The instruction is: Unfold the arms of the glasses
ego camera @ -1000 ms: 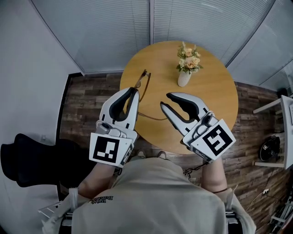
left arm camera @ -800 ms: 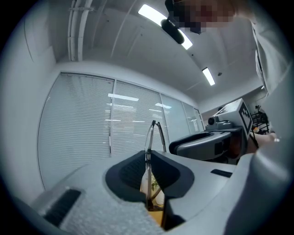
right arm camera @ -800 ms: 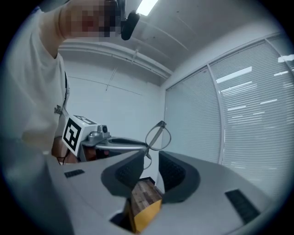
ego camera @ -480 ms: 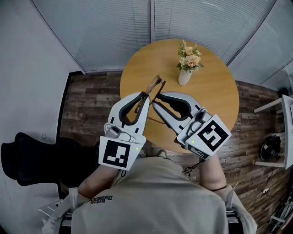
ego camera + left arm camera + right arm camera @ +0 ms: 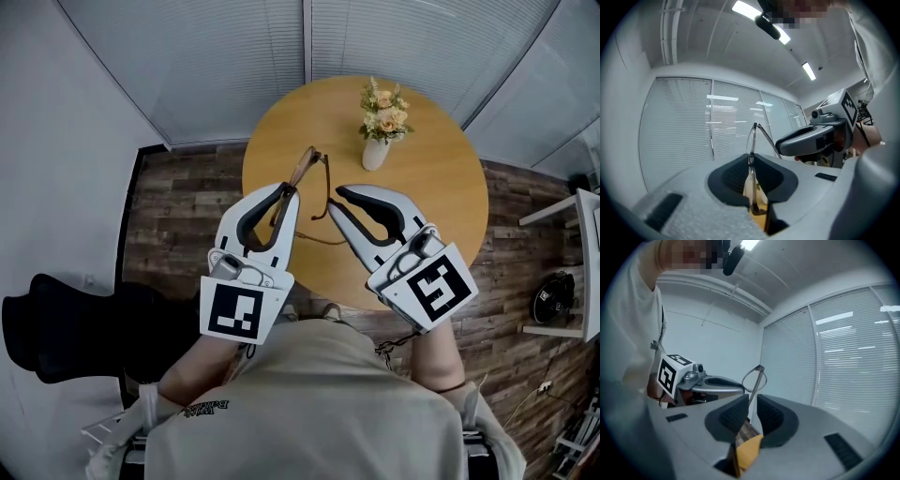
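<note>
Thin-framed glasses (image 5: 307, 170) are held up above the round wooden table (image 5: 431, 216). My left gripper (image 5: 284, 193) is shut on their frame, which rises edge-on out of the pads in the left gripper view as the glasses (image 5: 751, 139) above the left gripper (image 5: 750, 160). One temple arm swings out to the right toward my right gripper (image 5: 334, 202). In the right gripper view that arm of the glasses (image 5: 756, 380) runs down into the gap of the right gripper (image 5: 751, 405), whose pads stand apart around it. The left gripper (image 5: 717, 382) lies just behind.
A white vase of flowers (image 5: 378, 150) stands on the far part of the table. A black chair (image 5: 66, 323) sits at the left on the wooden floor. White blinds (image 5: 234, 56) close off the far side.
The two grippers came close together, then the right one drew back a little to the right. The glasses shifted right with the left gripper, and a temple arm now stands out from the frame.
</note>
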`<action>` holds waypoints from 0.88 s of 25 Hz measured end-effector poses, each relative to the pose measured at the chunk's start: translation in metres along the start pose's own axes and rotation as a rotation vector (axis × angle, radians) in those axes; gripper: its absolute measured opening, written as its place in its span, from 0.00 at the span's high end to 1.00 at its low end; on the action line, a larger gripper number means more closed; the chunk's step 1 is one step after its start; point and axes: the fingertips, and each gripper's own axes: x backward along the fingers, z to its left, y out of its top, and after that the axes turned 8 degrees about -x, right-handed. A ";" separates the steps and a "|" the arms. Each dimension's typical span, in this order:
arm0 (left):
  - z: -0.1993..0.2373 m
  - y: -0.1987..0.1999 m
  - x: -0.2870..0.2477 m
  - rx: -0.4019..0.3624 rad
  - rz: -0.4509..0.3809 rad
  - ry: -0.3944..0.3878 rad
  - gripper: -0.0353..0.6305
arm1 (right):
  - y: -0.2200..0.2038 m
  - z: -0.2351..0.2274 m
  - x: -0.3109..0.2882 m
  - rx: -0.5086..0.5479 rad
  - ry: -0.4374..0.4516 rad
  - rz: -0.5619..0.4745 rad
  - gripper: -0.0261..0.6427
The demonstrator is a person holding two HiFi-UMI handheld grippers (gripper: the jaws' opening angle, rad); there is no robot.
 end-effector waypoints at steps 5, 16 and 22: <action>0.001 -0.003 -0.001 -0.049 0.011 0.002 0.88 | -0.003 -0.012 0.005 -0.025 -0.053 0.005 0.86; -0.002 -0.006 -0.003 -0.099 0.034 0.010 0.88 | -0.020 -0.005 -0.009 -0.070 -0.078 0.051 0.85; 0.008 -0.016 0.000 -0.093 0.060 0.024 0.88 | -0.025 -0.024 -0.002 -0.024 -0.168 0.073 0.85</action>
